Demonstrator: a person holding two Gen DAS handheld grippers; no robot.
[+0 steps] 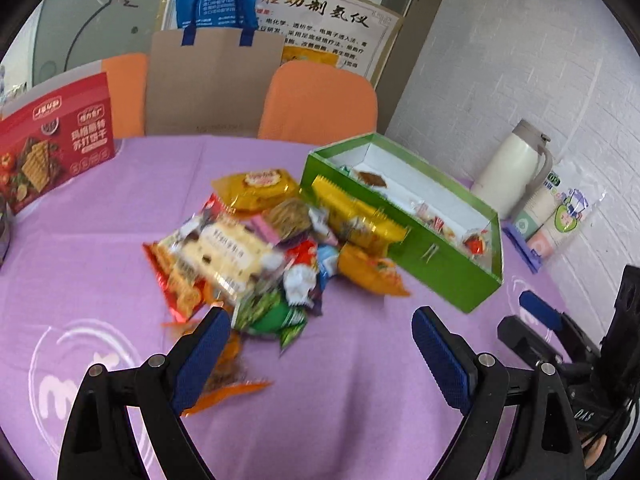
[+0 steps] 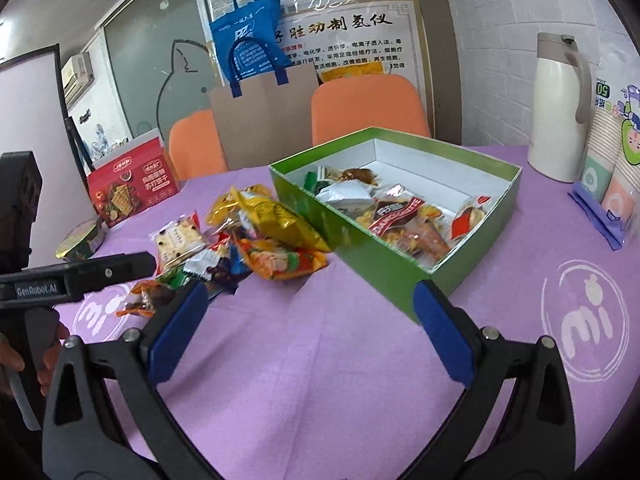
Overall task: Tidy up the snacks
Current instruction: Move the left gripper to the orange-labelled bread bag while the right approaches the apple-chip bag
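Note:
A heap of loose snack packets (image 1: 256,256) (image 2: 240,248) lies on the purple tablecloth, left of an open green box (image 1: 440,276) (image 2: 384,268). The box holds several packets (image 2: 400,216). A yellow packet (image 1: 356,216) (image 2: 276,220) leans against the box's left wall. My left gripper (image 1: 320,344) is open just in front of the heap, with nothing between its blue pads; an orange packet (image 1: 224,380) lies under its left finger. My right gripper (image 2: 310,316) is open before the box's near corner, empty. In the left wrist view it (image 1: 540,312) shows at the right.
A red cracker box (image 1: 56,160) (image 2: 132,196) stands at the back left, a round tin (image 2: 82,240) near it. A white thermos (image 1: 516,168) (image 2: 560,108) and a pack of paper cups (image 1: 560,216) (image 2: 616,168) stand at the right. Two orange chairs (image 1: 320,100) and a paper bag (image 1: 212,80) are behind the table.

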